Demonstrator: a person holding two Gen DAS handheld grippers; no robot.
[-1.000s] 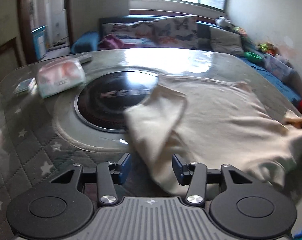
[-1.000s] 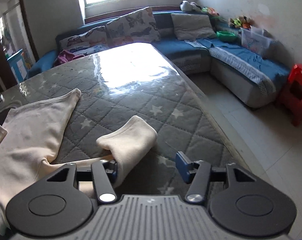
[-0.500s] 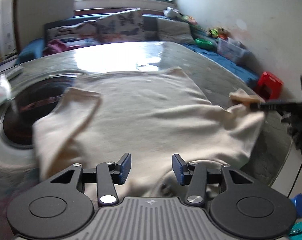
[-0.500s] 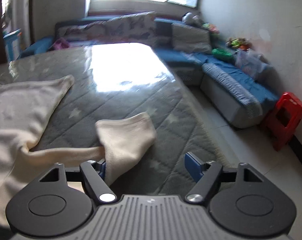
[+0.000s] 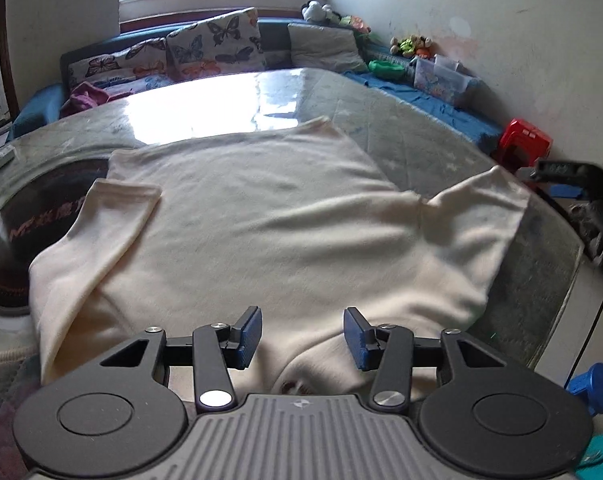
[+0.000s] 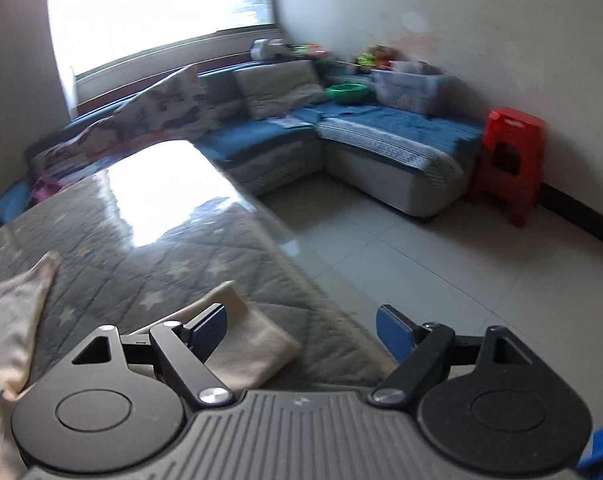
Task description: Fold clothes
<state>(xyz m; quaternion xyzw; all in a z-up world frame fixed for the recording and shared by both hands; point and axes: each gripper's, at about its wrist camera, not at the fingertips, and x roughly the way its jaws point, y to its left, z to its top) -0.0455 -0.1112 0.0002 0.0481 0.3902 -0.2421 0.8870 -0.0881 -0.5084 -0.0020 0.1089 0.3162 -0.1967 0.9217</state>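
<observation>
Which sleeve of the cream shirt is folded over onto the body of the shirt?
The sleeve near the dark round plate is folded onto the cream shirt. The other sleeve lies spread outward toward the table's edge.

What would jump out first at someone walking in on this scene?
A big cream long-sleeved top lies spread flat over a grey quilted, star-patterned table cover, filling the middle of the left wrist view. The left gripper hovers open above its near edge, and the right gripper stands wide open beside one sleeve end. Behind, a blue corner sofa and a bright red plastic stool catch the eye.
</observation>
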